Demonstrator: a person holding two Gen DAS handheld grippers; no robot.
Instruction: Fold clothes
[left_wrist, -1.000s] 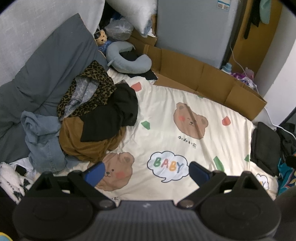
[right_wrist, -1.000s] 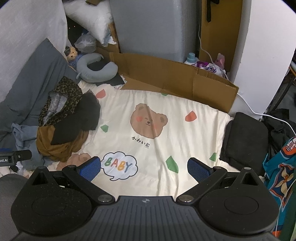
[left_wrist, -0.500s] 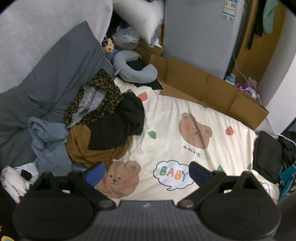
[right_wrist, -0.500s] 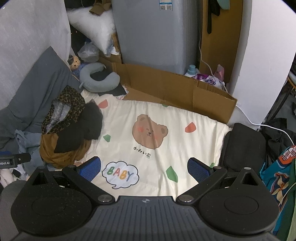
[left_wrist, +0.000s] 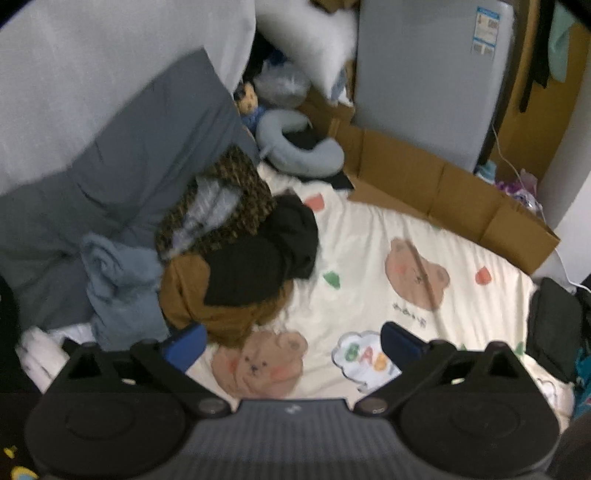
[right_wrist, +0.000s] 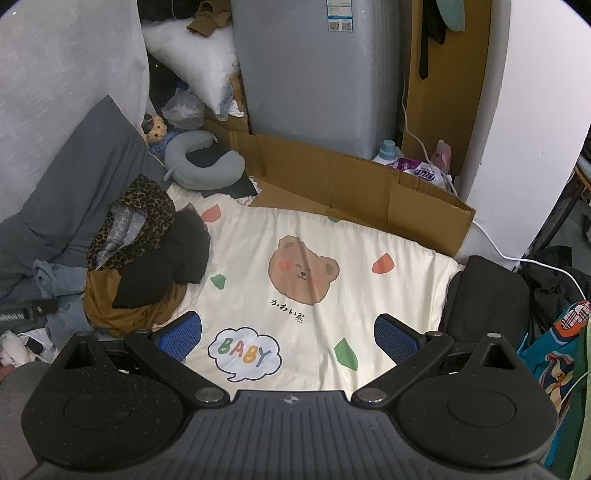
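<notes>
Where the bear-print bed sheet (right_wrist: 369, 236) spreads cream and bare at centre, items run: grey pillow (right_wrist: 85, 184) at left edge; clothes pile (right_wrist: 147, 258) on the sheet's left side, leopard, black and brown pieces heaped; folded black garment (right_wrist: 487, 295) at right edge; neck pillow (right_wrist: 207, 162) beyond; left claw (left_wrist: 291, 341) wide, holding nothing; right claw (right_wrist: 288, 334) wide, holding nothing

Cream bear-print bed sheet (right_wrist: 369, 236) spread ahead of both grippers. Heap of crumpled clothes, leopard, black and mustard brown (right_wrist: 147, 258) (left_wrist: 236, 254), on sheet's left edge, ahead-left of left gripper. Folded black garment (right_wrist: 487, 295) at sheet's right edge, ahead-right of right gripper.
</notes>
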